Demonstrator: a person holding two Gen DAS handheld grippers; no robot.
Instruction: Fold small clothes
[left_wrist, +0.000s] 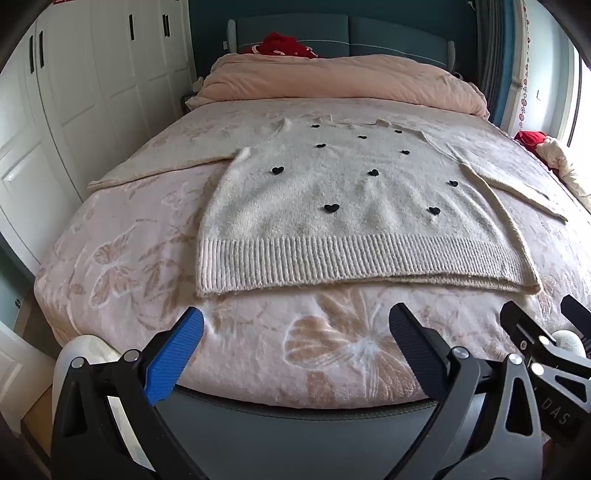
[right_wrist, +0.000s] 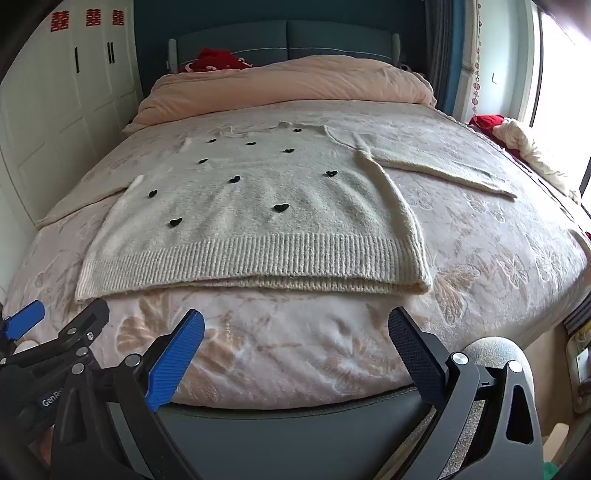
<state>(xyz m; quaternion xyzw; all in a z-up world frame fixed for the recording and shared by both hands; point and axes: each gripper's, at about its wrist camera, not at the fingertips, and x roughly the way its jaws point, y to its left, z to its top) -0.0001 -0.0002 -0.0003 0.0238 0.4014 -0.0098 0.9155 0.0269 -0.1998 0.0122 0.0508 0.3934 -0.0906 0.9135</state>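
Note:
A cream knit sweater (left_wrist: 332, 218) with small black hearts lies flat on the bed, ribbed hem toward me, both sleeves spread out to the sides. It also shows in the right wrist view (right_wrist: 258, 221). My left gripper (left_wrist: 295, 325) is open and empty, hovering over the bed's near edge just short of the hem. My right gripper (right_wrist: 295, 328) is open and empty too, beside the left one, also just short of the hem. The right gripper's fingers (left_wrist: 524, 321) show at the right edge of the left wrist view.
The bed (left_wrist: 258, 350) has a pink butterfly-pattern cover and a dark padded foot edge. A folded pink duvet (left_wrist: 332, 81) and a red cloth (left_wrist: 284, 46) lie at the headboard. White wardrobes (left_wrist: 92, 92) stand left. Red and cream clothes (right_wrist: 517, 140) lie at the bed's right side.

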